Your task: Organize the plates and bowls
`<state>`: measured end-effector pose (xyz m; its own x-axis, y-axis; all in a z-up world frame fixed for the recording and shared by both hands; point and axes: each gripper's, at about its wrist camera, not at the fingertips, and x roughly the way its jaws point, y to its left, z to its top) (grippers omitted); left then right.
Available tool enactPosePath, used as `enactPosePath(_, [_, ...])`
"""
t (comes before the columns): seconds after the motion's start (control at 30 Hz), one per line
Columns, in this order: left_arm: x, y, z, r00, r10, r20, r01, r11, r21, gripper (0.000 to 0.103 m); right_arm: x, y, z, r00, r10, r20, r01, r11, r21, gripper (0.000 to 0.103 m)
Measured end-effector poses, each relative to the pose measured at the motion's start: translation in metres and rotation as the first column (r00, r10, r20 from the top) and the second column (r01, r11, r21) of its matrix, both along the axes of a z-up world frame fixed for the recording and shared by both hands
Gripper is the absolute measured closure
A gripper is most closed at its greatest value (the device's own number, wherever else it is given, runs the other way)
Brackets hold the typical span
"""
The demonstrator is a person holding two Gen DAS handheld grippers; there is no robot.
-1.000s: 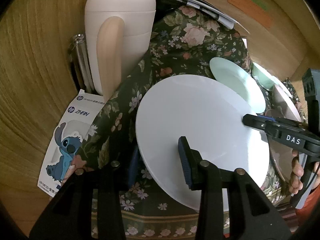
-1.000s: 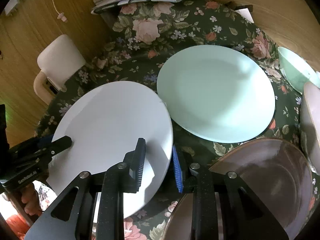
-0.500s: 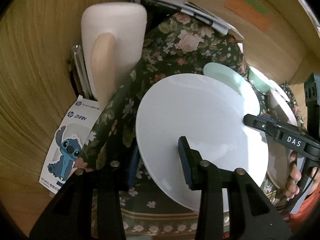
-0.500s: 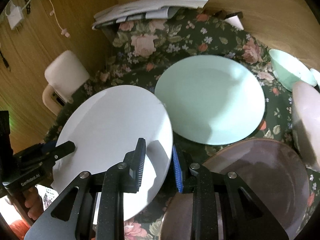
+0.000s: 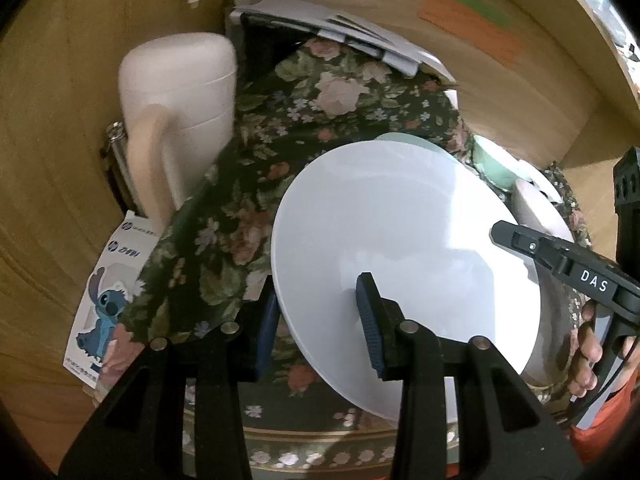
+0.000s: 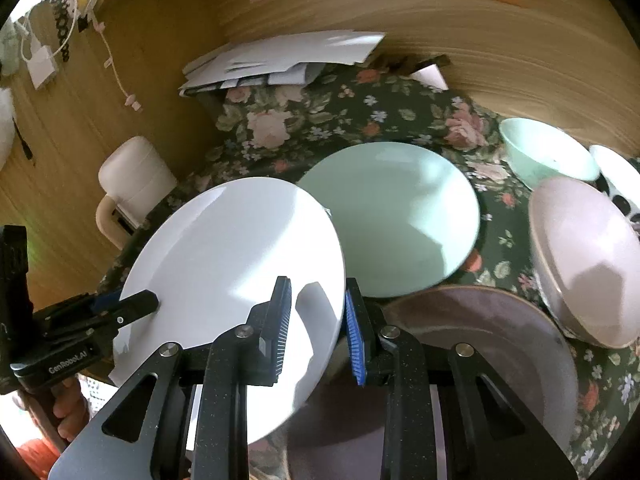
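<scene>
A white plate (image 5: 404, 248) is held in the air above the floral tablecloth, tilted, by both grippers. My left gripper (image 5: 320, 316) is shut on its left rim; my right gripper (image 6: 316, 320) is shut on its right rim, and the plate also shows in the right wrist view (image 6: 232, 272). On the cloth lie a mint green plate (image 6: 400, 216), a brown plate (image 6: 500, 356), a pink bowl (image 6: 588, 260), a mint bowl (image 6: 548, 152) and a white bowl (image 6: 620, 172). In the left wrist view the white plate hides most of the mint plate (image 5: 400, 138).
A cream jug with a handle (image 5: 180, 112) stands at the table's left side beside the wooden wall. A stack of papers (image 6: 280, 60) lies at the back. A Stitch sticker card (image 5: 108, 300) lies at the left, off the floral cloth (image 6: 340, 112).
Both grippers have lifted the white plate higher off the cloth and carried it toward the mint plate; it now overlaps more of that plate. The grips have not changed.
</scene>
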<state>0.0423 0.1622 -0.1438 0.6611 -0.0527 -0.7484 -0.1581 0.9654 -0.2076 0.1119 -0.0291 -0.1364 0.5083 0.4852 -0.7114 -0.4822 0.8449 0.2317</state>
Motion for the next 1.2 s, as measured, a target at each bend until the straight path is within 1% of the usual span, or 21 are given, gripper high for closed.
enactPosePath(0.7, [0.009, -0.074, 0.002, 0.991, -0.135, 0.003, 0.134, 0.991, 0.019, 0.065, -0.013, -0.083, 0.006, 0.992, -0.122, 0.01, 0.122, 0.992, 0.03, 0.079])
enactPosePath(0.93, [0.008, -0.1, 0.002, 0.985, -0.175, -0.006, 0.175, 0.984, 0.035, 0.065, -0.02, -0.108, 0.002, 0.988, -0.153, 0.001, 0.153, 0.988, 0.037, 0.079])
enactPosePath(1.2, [0.008, -0.122, -0.006, 0.98, -0.197, -0.038, 0.199, 0.979, 0.042, 0.065, -0.024, -0.13, -0.008, 0.984, -0.178, -0.025, 0.179, 0.982, 0.055, 0.079])
